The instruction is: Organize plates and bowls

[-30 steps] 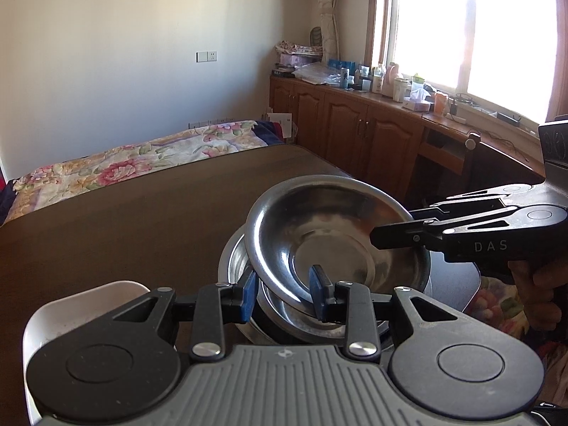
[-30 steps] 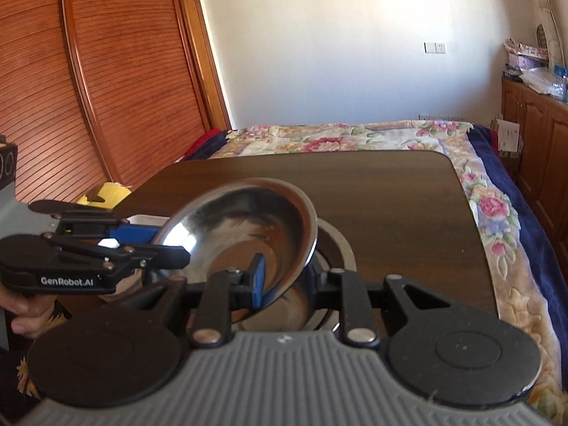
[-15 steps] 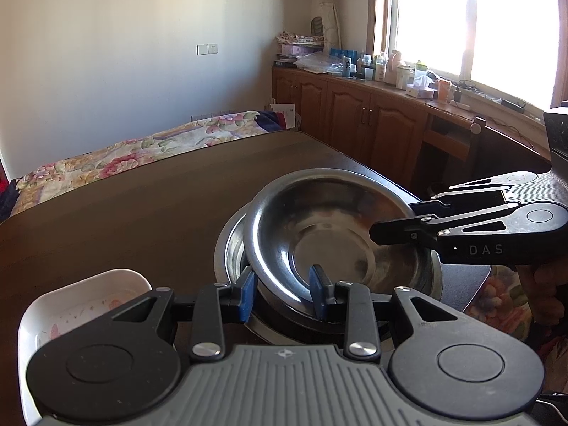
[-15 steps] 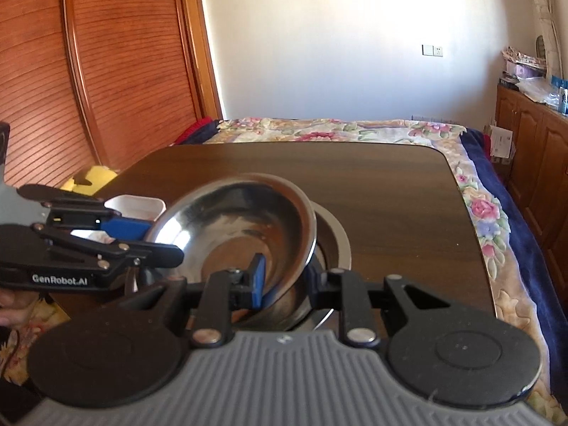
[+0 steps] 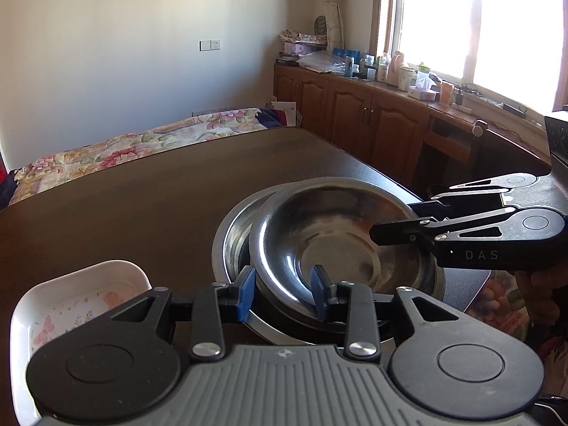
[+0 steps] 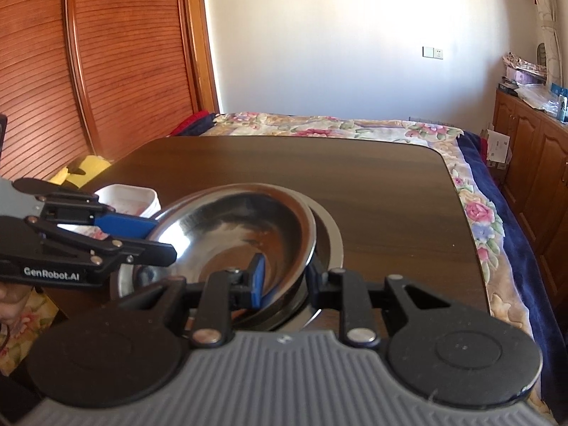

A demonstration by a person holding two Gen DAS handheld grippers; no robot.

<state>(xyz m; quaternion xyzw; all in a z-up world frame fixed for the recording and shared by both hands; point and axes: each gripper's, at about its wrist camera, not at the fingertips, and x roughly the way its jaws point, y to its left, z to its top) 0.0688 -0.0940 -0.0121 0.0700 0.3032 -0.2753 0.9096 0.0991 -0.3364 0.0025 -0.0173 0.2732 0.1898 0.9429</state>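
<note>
Bowl (image 5: 340,245) is sitting nested in a larger steel dish (image 5: 229,238) near the table (image 5: 142,195) edge. Left gripper (image 5: 282,289) is straddling its near rim, jaws apart. Right gripper (image 6: 284,277) is straddling the opposite rim, one pad inside, apparently not squeezing. White tray (image 5: 81,294) is lying just beside the stack.

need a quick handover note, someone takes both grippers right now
Left gripper: straddles the near rim of the top steel bowl; a firm clamp cannot be told.
Right gripper: across the opposite rim, grip equally unclear.
The top bowl sits off-centre in the lower steel bowl on the table.
White dish lies beside the stack, to the left.
Done: bowls nearly nested.
Left: centre the bowl, release, sort the dish.
</note>
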